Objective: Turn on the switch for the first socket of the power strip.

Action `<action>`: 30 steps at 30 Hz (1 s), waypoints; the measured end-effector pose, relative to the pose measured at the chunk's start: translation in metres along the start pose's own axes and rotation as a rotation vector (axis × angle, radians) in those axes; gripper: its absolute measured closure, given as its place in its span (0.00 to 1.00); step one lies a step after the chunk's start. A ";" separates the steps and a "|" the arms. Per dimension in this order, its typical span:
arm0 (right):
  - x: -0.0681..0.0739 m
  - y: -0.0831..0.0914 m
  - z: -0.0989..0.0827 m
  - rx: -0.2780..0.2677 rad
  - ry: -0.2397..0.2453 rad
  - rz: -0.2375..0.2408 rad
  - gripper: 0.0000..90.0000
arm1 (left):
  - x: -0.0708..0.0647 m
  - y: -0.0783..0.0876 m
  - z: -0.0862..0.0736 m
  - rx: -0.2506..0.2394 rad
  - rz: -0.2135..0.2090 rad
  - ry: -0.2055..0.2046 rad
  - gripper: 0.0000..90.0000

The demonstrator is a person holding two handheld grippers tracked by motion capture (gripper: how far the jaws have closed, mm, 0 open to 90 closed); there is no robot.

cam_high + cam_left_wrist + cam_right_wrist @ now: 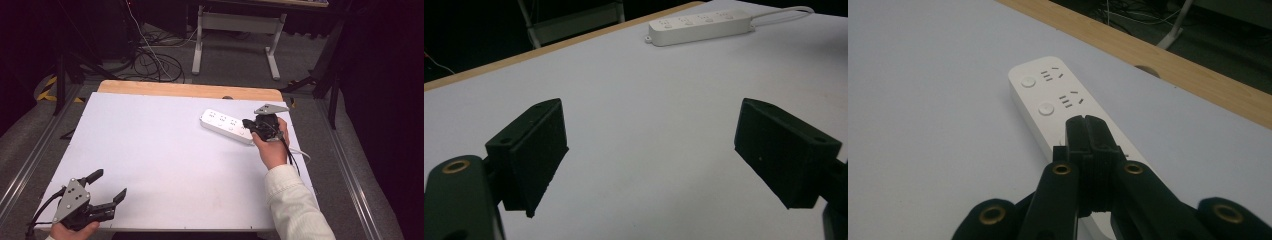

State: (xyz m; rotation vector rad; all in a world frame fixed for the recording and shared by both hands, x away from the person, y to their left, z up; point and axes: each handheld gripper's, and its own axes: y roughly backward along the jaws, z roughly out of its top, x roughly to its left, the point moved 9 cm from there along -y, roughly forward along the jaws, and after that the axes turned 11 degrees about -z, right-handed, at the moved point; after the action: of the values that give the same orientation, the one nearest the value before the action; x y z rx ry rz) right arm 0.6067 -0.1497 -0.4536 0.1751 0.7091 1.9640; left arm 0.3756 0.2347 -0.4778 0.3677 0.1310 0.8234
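A white power strip (223, 122) lies flat at the back right of the white table (165, 150); it has round buttons beside its sockets. My right gripper (246, 123) is shut, its tips right over or on the strip's near end. In the right gripper view the shut tips (1086, 123) sit just past the second button of the strip (1045, 92), nothing held between them. I cannot tell whether they touch it. My left gripper (110, 184) stands open at the front left corner, far from the strip (699, 25). Its jaws (654, 145) are spread wide over bare table.
The strip's white cable (301, 153) runs off the right side of the table, under the right hand. A wooden edge (190, 90) borders the far side. Beyond it are a desk frame (272, 55) and loose cables (155, 62) on the floor.
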 end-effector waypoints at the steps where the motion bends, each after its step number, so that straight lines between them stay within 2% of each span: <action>1: 0.000 0.001 0.001 -0.002 0.000 0.002 1.00 | 0.000 0.000 0.000 0.000 0.000 0.000 0.16; 6: 0.002 0.005 0.004 -0.020 -0.004 0.007 1.00 | 0.001 0.000 0.000 0.002 0.002 -0.005 0.16; 9: 0.003 0.009 0.006 -0.031 0.012 0.016 1.00 | 0.001 0.000 0.000 0.002 0.001 -0.005 0.16; 10: 0.004 0.011 0.007 -0.034 0.013 0.025 0.92 | 0.001 0.000 0.000 0.002 0.001 -0.005 0.16; 11: 0.004 0.012 0.008 -0.048 0.007 0.024 0.77 | 0.001 0.000 0.000 0.001 0.002 -0.005 0.16; 14: 0.006 0.019 0.011 -0.051 -0.008 0.035 0.61 | 0.000 0.000 0.000 0.000 0.000 0.001 0.16; 16: 0.007 0.026 0.012 -0.068 0.007 0.030 0.52 | 0.000 0.000 0.000 0.003 0.001 -0.003 0.16; 19: 0.010 0.039 0.017 -0.103 0.001 0.025 0.36 | 0.000 0.000 0.000 -0.002 0.001 0.001 0.16; 20: 0.010 0.039 0.017 -0.103 0.001 0.025 0.36 | -0.001 0.000 0.000 -0.002 0.000 0.001 0.16; 21: 0.013 0.050 0.019 -0.127 -0.009 0.034 0.31 | 0.000 0.000 0.000 -0.002 0.000 0.001 0.16; 22: 0.013 0.050 0.019 -0.127 -0.009 0.034 0.31 | 0.000 0.000 0.000 -0.001 -0.001 0.001 0.16; 25: 0.022 0.069 0.019 -0.145 0.001 0.063 0.30 | 0.000 0.000 0.001 -0.003 0.000 0.000 0.16; 28: 0.030 0.079 0.010 -0.079 -0.056 0.125 0.28 | 0.000 0.000 0.000 -0.002 0.001 0.000 0.16; 30: 0.033 0.085 0.006 -0.066 -0.074 0.146 0.28 | 0.000 0.000 0.001 -0.001 0.002 -0.006 0.16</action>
State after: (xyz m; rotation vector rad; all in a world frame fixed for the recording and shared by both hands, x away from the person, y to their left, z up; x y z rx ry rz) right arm 0.5269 -0.1471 -0.4081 0.2644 0.5967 2.1060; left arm 0.3757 0.2346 -0.4770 0.3694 0.1242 0.8245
